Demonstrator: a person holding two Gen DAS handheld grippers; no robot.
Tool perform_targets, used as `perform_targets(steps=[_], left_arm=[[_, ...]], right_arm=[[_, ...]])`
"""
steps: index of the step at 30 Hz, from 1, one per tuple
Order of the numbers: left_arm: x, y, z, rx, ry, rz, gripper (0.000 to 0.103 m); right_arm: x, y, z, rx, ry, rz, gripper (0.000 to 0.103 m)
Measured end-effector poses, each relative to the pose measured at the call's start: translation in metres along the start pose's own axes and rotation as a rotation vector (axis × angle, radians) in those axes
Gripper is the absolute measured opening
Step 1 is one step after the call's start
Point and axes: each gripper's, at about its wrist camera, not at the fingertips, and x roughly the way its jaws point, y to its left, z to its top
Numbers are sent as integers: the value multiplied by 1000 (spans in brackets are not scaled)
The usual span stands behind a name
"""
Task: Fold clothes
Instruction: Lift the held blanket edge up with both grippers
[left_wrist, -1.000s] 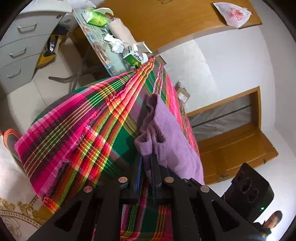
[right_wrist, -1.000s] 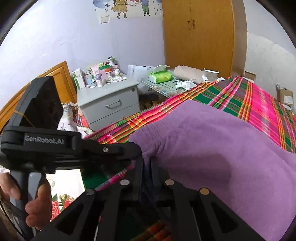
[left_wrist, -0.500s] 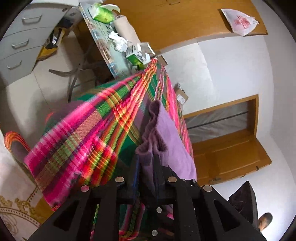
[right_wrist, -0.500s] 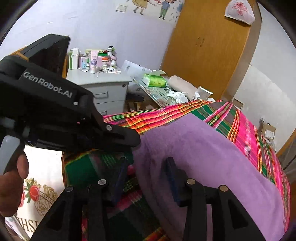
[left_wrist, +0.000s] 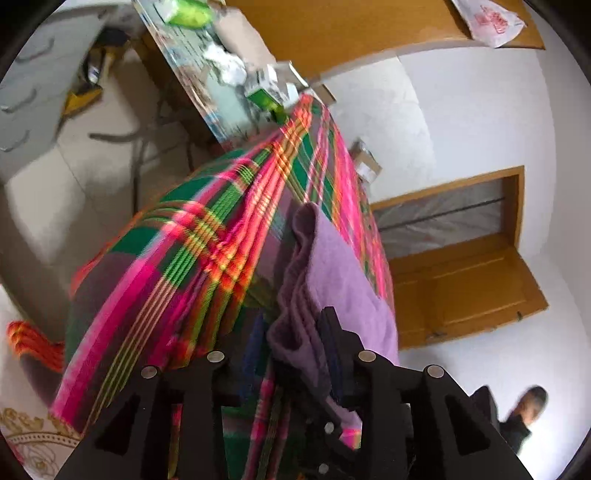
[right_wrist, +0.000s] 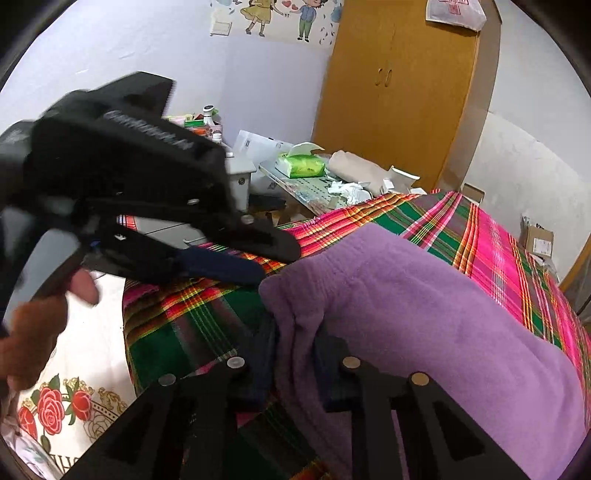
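The purple garment (right_wrist: 424, 314) lies on the bed, on top of the plaid bedspread (right_wrist: 480, 229), with a bunched corner at the near edge. The right hand-held gripper (right_wrist: 295, 354) has its fingers spread either side of that corner, the fabric between them but not pinched. The left hand-held gripper (left_wrist: 295, 339), seen in its own view, is also released, with folds of the garment lying loosely between its fingers; from the right view it appears just beside the corner with fingers parted. The main risk, as I judge it, is that closing now would catch only some of the stacked layers, or nip the bedspread underneath, so a lift would drag the cover or let the fold fall apart. The garment looks soft, thick and fleecy, with rounded edges that slump rather than crease, so it may slip from a shallow grip. The bedspread is a thin woven cloth in pink, green and orange, and it wrinkles easily.
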Motion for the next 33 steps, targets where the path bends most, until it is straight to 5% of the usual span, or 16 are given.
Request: perform_targets(steps=[13,17,23,33], left_arm=[[31,-11,20,-28,124,4,34],[31,-12,23,-36,153,-30,48],[38,-14,27,-45,194,-13,49],[28,-12,26,-107,168,-47,50]], right_arm=[[-13,-8,0,35,-60,18,14],[-19,-9,0,36,-86,28,14],[-23,-7,1,36,-97,27,14],[-40,-16,1,75,-167,32,12]])
